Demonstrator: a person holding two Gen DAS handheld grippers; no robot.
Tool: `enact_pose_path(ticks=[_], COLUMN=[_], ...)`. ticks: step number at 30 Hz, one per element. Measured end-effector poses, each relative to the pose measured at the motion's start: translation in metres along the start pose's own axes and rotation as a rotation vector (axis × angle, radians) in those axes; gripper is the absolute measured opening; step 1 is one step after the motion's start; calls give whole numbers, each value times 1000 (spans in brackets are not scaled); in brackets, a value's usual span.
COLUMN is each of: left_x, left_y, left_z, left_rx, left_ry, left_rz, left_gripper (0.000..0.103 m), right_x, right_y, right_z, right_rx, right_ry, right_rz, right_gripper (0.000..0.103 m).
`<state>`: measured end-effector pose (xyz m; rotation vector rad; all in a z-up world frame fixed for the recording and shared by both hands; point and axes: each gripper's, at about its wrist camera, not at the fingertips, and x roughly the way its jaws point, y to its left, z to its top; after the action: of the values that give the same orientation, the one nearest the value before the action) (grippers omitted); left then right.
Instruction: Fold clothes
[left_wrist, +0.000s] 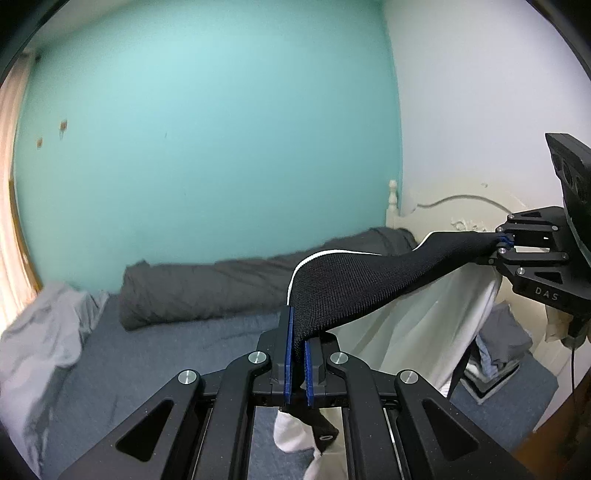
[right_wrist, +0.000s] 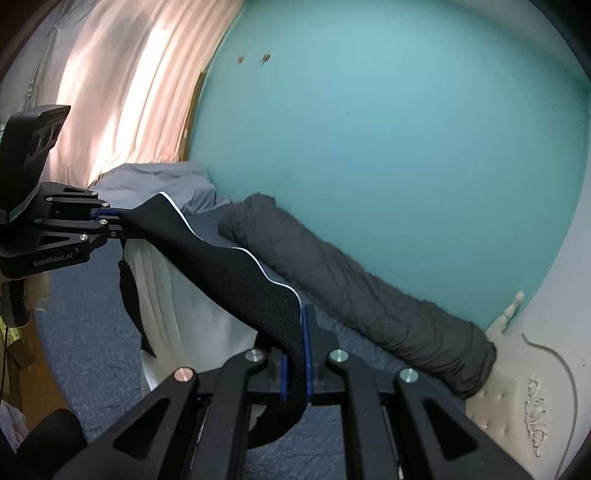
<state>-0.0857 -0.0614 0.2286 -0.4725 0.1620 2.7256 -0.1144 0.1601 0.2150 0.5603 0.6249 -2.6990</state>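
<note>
Shorts (left_wrist: 369, 280), black band and white cloth, hang stretched above the bed (left_wrist: 184, 332), clamped at each end by the left gripper (left_wrist: 298, 354) and right gripper (right_wrist: 295, 362).

Rolled grey blanket (right_wrist: 354, 291) (against teal wall (left_wrist: 207, 122)) on bed (left_wrist: 155, 354).
</note>
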Motion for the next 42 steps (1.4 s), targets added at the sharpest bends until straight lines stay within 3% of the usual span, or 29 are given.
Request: enact_pose_path(ticks=[13, 19, 25, 33, 42], left_x=[-120, -153, -132, -28, 135], left_y=[-56, -77, -72, -43, 14], left_z=[70, 83, 69, 1, -92], left_rx=[69, 104, 84, 3, -107], left_ry=[-139, -163, -106, 64, 270], left_rz=[-12, -42, -45, -54, -49], left_gripper=[5, 5, 5, 5, 5], right_x=[-139, -145, -150, -33, 169], right_y=[-14, -22, -29, -28, -11], right_z=[48, 56, 64, 28, -40], right_rx=[6, 32, 58, 82, 131], right_ry=[-119, -126, -131, -10, 182], right_rz=[-97, -94, -89, 13, 115], right_gripper=[6, 6, 6, 6, 6])
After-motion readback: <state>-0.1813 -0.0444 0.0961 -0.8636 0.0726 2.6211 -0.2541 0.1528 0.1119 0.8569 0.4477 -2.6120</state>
